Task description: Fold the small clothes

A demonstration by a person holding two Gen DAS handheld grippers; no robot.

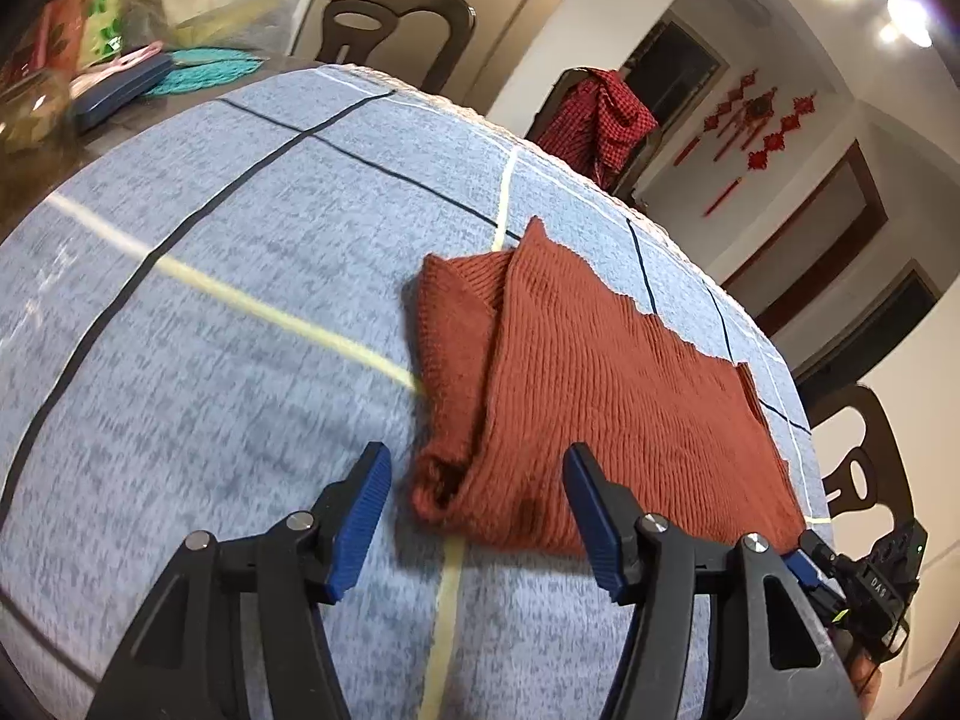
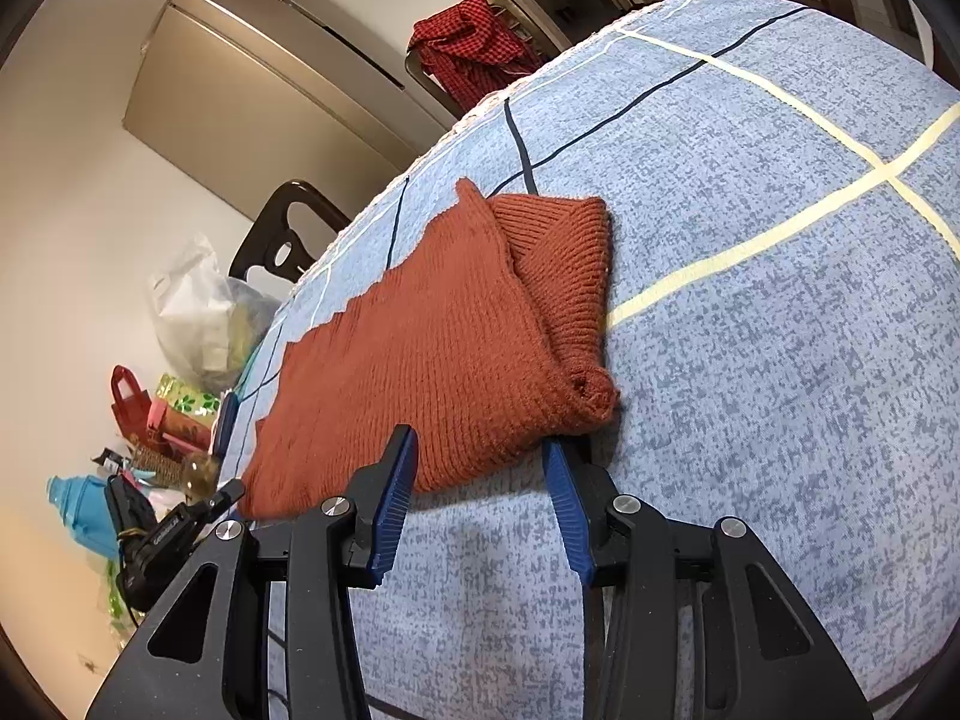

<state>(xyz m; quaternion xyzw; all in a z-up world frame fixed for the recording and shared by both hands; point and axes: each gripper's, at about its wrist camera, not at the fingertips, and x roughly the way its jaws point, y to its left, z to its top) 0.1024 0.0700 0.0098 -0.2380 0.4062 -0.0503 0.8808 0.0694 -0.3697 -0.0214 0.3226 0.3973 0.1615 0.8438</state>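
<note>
A rust-orange knitted garment (image 1: 600, 384) lies partly folded on the blue checked tablecloth (image 1: 210, 300), one side turned over the middle. My left gripper (image 1: 474, 468) is open, its blue pads on either side of the garment's near corner, just above the cloth. In the right wrist view the same garment (image 2: 432, 354) stretches away to the left. My right gripper (image 2: 480, 456) is open at the garment's near edge, holding nothing. The right gripper also shows at the lower right of the left wrist view (image 1: 864, 576).
A dark chair (image 1: 384, 18) stands behind the table, another (image 1: 864, 456) at the right. A red checked cloth (image 1: 600, 114) hangs over a chair back. Bags, a teal mat (image 1: 204, 69) and a blue case (image 1: 120, 90) clutter the table's far left end.
</note>
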